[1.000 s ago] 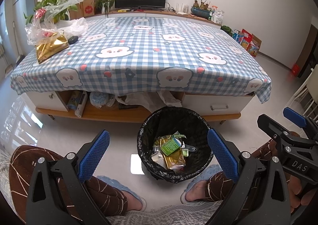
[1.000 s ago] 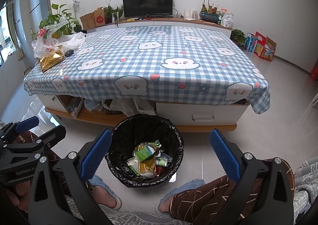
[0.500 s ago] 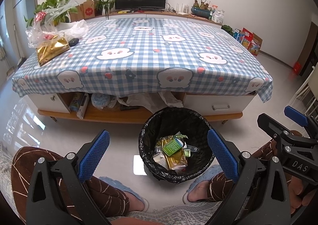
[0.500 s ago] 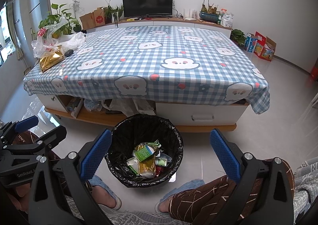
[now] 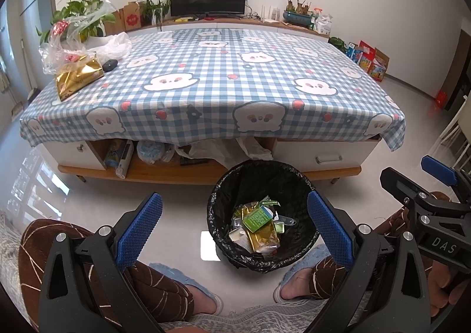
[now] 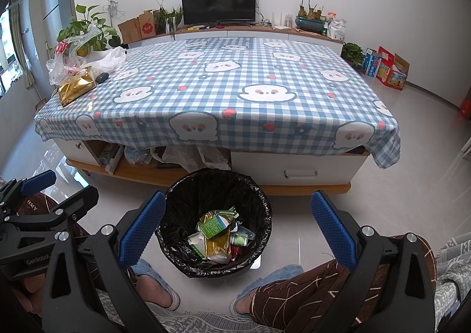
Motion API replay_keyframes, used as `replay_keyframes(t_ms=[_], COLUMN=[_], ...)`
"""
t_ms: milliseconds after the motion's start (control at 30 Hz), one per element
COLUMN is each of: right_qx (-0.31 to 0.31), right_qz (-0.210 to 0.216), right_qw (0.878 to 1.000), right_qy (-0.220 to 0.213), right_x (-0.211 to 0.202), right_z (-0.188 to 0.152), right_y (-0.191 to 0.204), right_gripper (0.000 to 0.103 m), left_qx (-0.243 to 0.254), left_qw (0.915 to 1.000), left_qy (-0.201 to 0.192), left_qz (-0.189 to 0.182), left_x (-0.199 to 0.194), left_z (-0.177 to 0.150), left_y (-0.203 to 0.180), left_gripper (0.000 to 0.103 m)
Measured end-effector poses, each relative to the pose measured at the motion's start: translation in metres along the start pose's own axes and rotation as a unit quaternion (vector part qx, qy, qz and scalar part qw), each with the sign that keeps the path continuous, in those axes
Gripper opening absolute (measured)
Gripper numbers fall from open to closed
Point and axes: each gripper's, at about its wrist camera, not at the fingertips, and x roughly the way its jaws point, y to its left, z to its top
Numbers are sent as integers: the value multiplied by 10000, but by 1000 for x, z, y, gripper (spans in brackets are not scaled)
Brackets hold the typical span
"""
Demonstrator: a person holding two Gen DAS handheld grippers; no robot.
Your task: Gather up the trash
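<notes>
A black-lined trash bin [image 5: 223, 215] [image 6: 259, 200] stands on the floor in front of the table and holds wrappers, a green carton [image 5: 257, 218] [image 6: 213, 225] and gold foil. My left gripper [image 5: 234, 230] is open and empty, held low above the bin's left side. My right gripper [image 6: 238, 227] is open and empty, held low over the bin. Each gripper shows at the edge of the other's view. A gold foil bag [image 5: 78, 78] [image 6: 76, 88] and clear plastic bags [image 5: 67, 38] [image 6: 73, 62] lie on the table's far left corner.
A low table with a blue checked cloth [image 5: 223, 77] [image 6: 235, 91] fills the middle. A small black object [image 5: 109, 64] lies by the bags. Its open shelf [image 5: 164, 153] holds bags and bottles. My knees and slippered feet flank the bin. A TV and plants stand behind.
The left wrist view has shifted slightly, so the bin and table sit a little to the right. Both grippers stay open and empty.
</notes>
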Motion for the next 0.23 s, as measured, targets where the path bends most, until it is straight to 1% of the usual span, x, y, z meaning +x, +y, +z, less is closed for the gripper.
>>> replay_keyframes(t_ms=[233], right_qx=[-2], right_qz=[-13], right_qw=[10000], right_qy=[6], right_x=[1], right_z=[0], right_y=[-1], right_gripper=[95], left_qx=[-29], left_qw=[10000], left_qy=[21], left_qz=[-51], left_x=[0], left_z=[0], left_y=[0], left_gripper=[97])
